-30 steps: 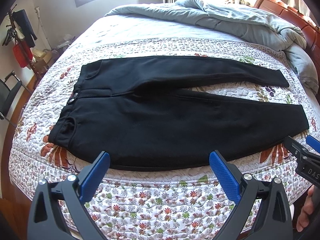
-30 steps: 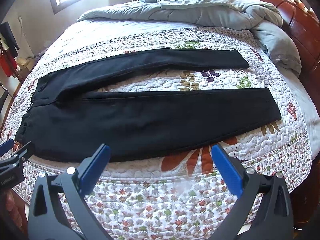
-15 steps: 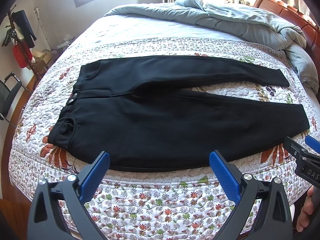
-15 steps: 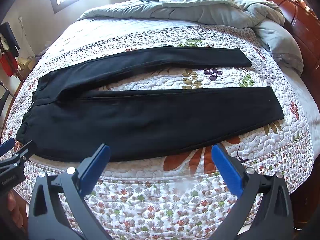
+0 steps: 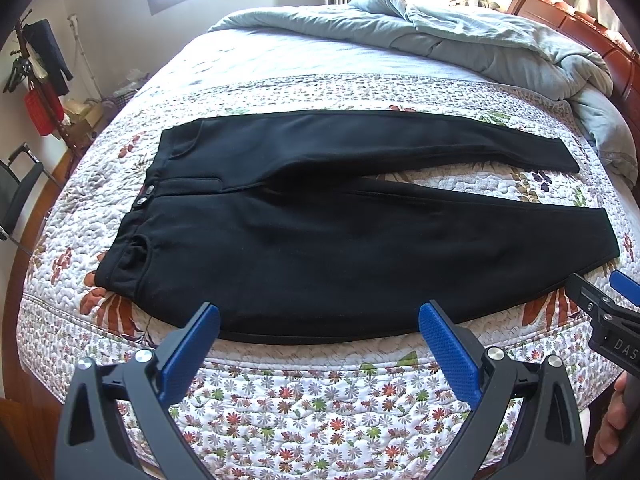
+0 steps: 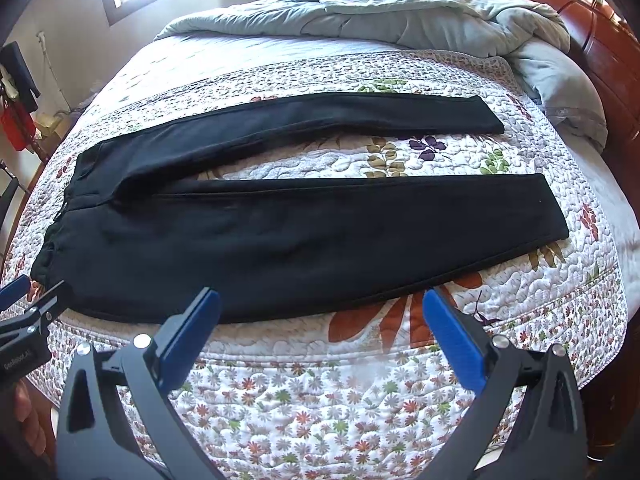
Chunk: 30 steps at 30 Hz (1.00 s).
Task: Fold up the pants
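Bed (image 5: 320,396) fills both views, floral quilt (image 6: 400,152) on top, grey duvet (image 5: 460,36) heaped at the far side – pushed back, likely to free folding room. Pants (image 5: 340,248), black, lie flat across the quilt: waistband at the left, legs running right and parted in a narrow V, near leg along the bed's front edge. Unfolded as yet; flat spread should ease laying one leg over the other. Left claw (image 5: 318,342) released, jaws wide, hovering just short of the near hem by the hip. Right claw (image 6: 320,326) released too, wide, poised near the leg – neither touching cloth.
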Available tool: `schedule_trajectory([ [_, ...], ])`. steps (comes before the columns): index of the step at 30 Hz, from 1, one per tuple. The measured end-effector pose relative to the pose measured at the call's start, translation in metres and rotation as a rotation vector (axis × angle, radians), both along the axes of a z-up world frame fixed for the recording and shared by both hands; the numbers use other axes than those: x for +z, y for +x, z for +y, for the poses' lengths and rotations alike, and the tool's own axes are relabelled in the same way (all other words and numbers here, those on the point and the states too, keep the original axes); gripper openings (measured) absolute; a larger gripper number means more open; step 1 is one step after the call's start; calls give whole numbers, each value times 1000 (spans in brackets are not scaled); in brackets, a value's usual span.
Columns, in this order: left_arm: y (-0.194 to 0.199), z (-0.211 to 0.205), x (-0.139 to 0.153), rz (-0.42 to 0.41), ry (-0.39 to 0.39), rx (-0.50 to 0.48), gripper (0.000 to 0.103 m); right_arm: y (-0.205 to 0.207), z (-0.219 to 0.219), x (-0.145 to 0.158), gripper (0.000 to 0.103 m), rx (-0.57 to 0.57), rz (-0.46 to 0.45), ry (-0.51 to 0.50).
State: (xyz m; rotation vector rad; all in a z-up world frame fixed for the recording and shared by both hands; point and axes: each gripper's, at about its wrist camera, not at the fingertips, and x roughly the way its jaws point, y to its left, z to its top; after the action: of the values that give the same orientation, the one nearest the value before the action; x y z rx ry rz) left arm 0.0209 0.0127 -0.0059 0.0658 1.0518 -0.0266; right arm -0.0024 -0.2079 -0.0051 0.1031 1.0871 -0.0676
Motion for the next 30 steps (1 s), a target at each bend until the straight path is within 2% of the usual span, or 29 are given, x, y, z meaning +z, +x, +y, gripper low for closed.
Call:
schedule_trajectory([
  [23, 4, -1, -7, 18, -12, -9, 100, 0, -1, -6, 101, 7, 9, 3],
  [25, 11, -2, -16, 53, -32, -25, 100, 4, -7, -9, 101, 10, 7, 8],
  [27, 22, -6, -24, 68, -9, -40, 100, 14, -20, -13, 101, 6, 14, 8],
  [30, 46, -19, -27, 61, 8, -101, 100, 42, -61, -20, 101, -24, 48, 11],
])
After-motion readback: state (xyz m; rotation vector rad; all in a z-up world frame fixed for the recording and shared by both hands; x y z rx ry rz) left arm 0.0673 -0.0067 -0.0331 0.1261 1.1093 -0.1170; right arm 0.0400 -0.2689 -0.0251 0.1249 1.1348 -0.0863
